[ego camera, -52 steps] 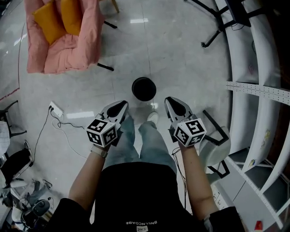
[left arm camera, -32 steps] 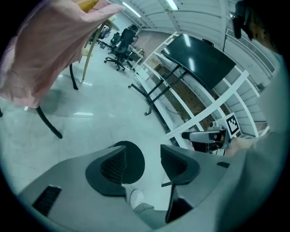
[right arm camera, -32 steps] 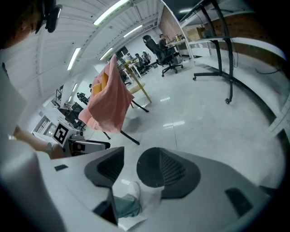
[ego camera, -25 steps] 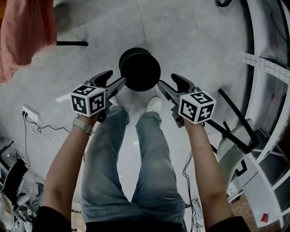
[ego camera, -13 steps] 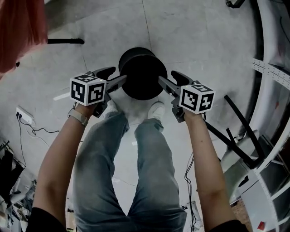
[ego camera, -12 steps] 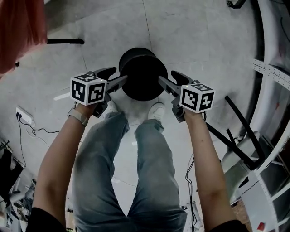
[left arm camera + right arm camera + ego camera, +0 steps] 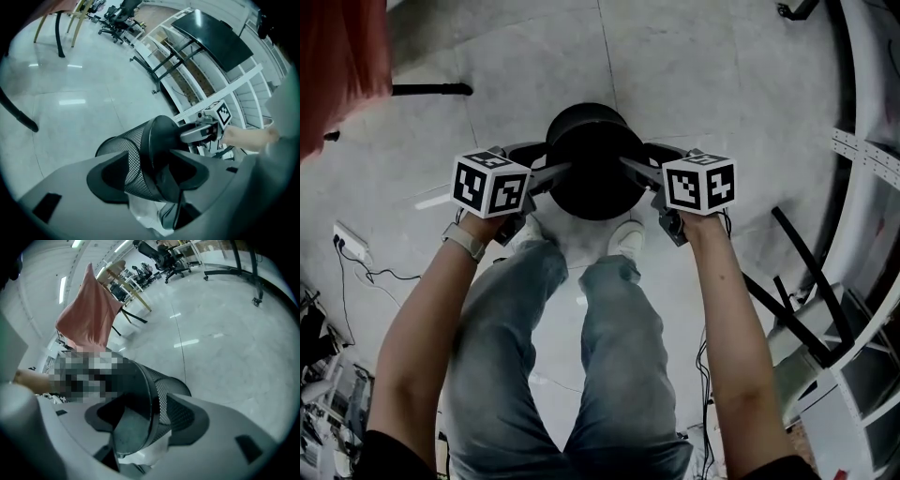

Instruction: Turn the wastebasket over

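Preparing the grasp: I am holding left gripper [image 7: 555,171] and right gripper [image 7: 630,166], jaws released, astride the wastebasket [image 7: 595,187] rim, centre frame; likely next, clamping before flipping.

Pink cloth [image 7: 342,66] cut off top-L; white shoe [image 7: 630,240] partly behind wastebasket [image 7: 595,159].

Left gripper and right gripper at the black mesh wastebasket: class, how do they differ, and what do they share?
The left gripper sits at the left rim of the black mesh wastebasket in the head view, the right gripper at the opposite rim. The left gripper's marker cube shows a different pattern from the right gripper's. Both straddle the rim, jaws apart.
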Motion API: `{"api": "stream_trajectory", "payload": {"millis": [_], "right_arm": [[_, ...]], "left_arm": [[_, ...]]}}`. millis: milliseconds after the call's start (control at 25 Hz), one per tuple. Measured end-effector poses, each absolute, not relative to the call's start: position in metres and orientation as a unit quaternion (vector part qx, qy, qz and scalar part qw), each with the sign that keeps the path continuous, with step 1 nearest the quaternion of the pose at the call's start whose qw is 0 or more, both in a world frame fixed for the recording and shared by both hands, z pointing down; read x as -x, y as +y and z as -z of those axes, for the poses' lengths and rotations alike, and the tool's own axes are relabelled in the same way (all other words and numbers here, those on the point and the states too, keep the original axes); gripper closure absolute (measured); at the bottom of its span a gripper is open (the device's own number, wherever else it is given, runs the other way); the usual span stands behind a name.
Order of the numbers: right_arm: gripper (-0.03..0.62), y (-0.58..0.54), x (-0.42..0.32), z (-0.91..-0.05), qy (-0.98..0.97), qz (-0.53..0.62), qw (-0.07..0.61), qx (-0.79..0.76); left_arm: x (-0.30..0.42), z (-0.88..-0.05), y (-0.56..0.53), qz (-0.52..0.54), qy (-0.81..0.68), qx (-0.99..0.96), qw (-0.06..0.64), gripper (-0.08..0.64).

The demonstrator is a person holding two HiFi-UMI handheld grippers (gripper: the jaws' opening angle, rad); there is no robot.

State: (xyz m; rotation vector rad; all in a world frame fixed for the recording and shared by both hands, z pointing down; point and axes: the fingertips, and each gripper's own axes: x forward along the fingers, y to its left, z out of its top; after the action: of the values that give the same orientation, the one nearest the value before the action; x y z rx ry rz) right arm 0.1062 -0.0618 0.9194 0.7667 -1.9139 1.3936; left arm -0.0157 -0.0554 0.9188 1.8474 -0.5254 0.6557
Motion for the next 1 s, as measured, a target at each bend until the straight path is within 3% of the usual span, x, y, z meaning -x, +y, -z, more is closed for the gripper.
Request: {"api": "stream_trajectory", "payload": {"millis": [320, 720, 1000], "right_arm": [[0.336, -0.072, -0.109, -0.895, -0.752, -0.485, 0.322, -0.309], [0.368, -0.104, -0.115, -0.866, -0.803, -0.394, 0.243, -0.375], [0.368, -0.07, -0.116, -0.866, -0.81, -0.378, 0.258, -0.366]], "left_arm": [[0.014, -0.897, -0.07, -0.274, -0.255, -0.783, 0.497, 0.311], [0.013, -0.873, -0.098, -0.233, -0.304, -0.823, 0.419, 0.319], [0.011, -0.872, -0.066, -0.248, -0.297, -0.836, 0.389, 0.319]]}}
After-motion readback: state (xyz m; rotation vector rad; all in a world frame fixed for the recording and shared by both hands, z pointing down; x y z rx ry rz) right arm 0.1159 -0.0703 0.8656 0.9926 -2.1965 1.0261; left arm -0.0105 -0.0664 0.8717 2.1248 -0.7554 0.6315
